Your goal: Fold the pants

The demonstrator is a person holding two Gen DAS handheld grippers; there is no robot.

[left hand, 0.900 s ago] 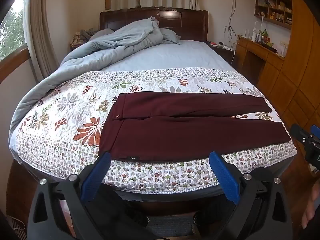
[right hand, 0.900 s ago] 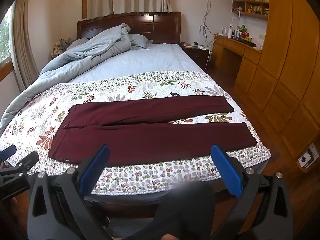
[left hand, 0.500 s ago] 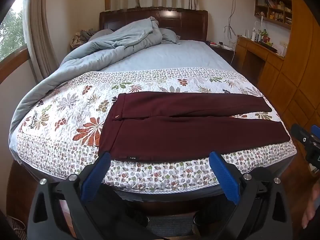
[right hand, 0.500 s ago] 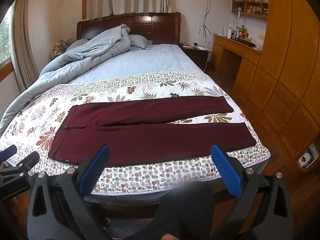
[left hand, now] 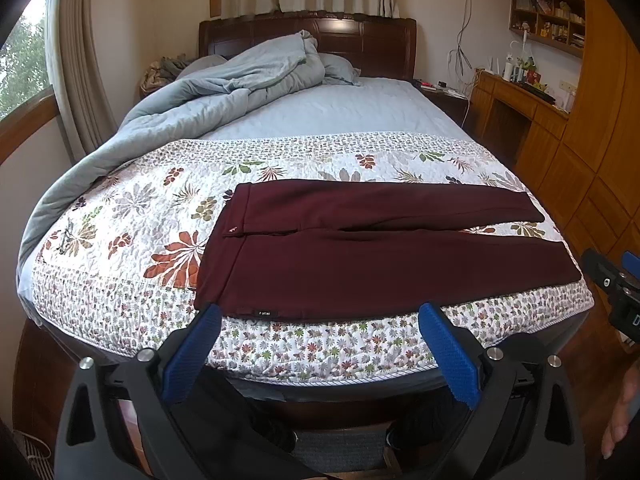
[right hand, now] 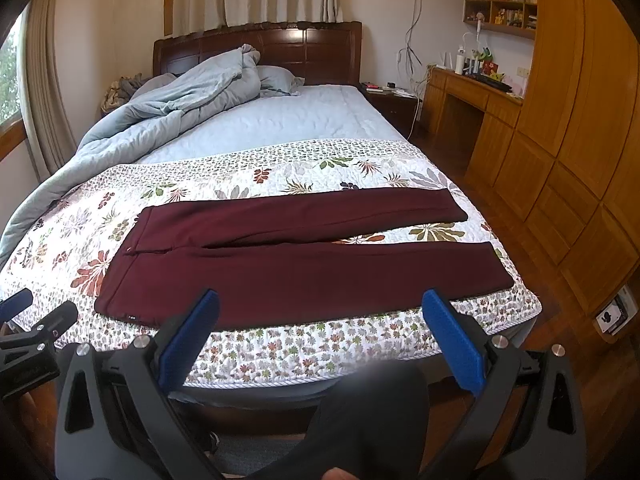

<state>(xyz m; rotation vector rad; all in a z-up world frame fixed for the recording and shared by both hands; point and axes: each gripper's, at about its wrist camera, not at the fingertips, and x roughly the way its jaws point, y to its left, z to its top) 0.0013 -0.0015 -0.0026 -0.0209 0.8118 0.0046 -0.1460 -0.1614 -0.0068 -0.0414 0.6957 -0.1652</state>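
I have the pants (left hand: 380, 256) lying flat on the floral quilt (left hand: 132, 220) at the foot of the bed, unfolded, near the quilt's front edge. From my left gripper (left hand: 320, 344) the pants sit just ahead and above; its blue pads (left hand: 448, 354) stand wide apart with nothing between them, and they hang short of the quilt's edge, not touching the cloth. My right gripper (right hand: 320, 340) is likewise spread wide and empty, hovering before the quilt, with the pants (right hand: 304, 268) just beyond its pads (right hand: 452, 340). The pants' long axis runs across the quilt, side to side: waistband at the quilt's left, cuffs toward its right side. The two legs lie side by side, the nearer leg along the quilt's front edge, the farther one behind it, with a narrow wedge of quilt showing between them toward the cuffs. A small label shows at the waistband's near corner.
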